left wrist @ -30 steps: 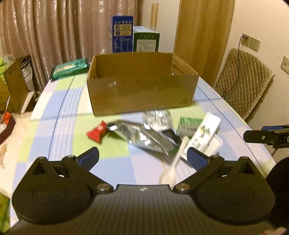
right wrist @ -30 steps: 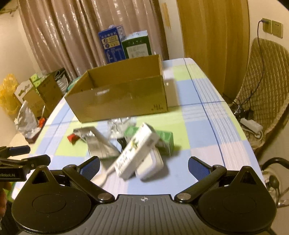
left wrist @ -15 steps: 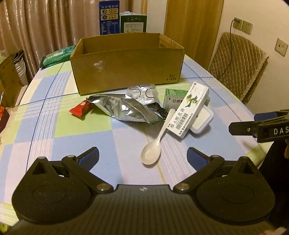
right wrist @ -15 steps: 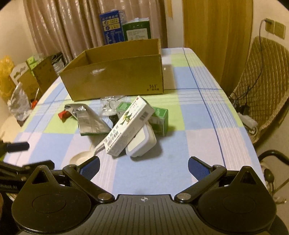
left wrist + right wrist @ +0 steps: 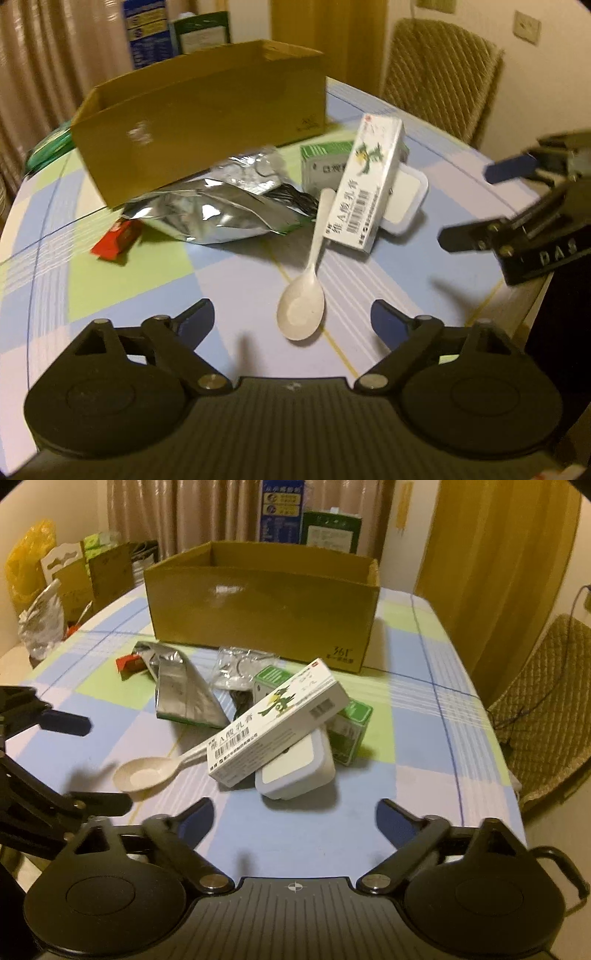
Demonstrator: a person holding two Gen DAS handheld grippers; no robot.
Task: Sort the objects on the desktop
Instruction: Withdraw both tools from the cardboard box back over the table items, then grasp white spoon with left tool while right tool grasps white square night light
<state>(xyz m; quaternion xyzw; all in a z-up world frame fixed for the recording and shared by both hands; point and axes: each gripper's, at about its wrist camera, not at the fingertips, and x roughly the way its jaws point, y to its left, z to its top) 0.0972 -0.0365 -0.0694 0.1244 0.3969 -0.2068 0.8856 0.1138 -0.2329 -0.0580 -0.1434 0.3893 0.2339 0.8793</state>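
- The left gripper [image 5: 291, 321] hangs over the checked tablecloth [image 5: 122, 284] with its jaws wide apart; they have just been closing a little, and nothing sits between the pads.
- The bowl of a pale spoon [image 5: 301, 314] lies on the cloth just ahead of that gap, its handle running up under a long white carton [image 5: 365, 184].
- The right gripper [image 5: 295, 812] also has its jaws wide and a little narrowed just now, holding nothing; bare cloth lies between its fingertips.
- The white carton leans across a white lidded tub [image 5: 295, 768] and a green box [image 5: 351, 731].
- A silver foil pouch [image 5: 210, 214] lies left of the spoon handle, with a small red packet [image 5: 116, 243] by its far-left end and a clear plastic bag [image 5: 236, 664] behind it.
- An open cardboard box [image 5: 266, 609] stands upright behind the heap, near it; what it holds cannot be seen.
- Each gripper shows at the edge of the other's view.
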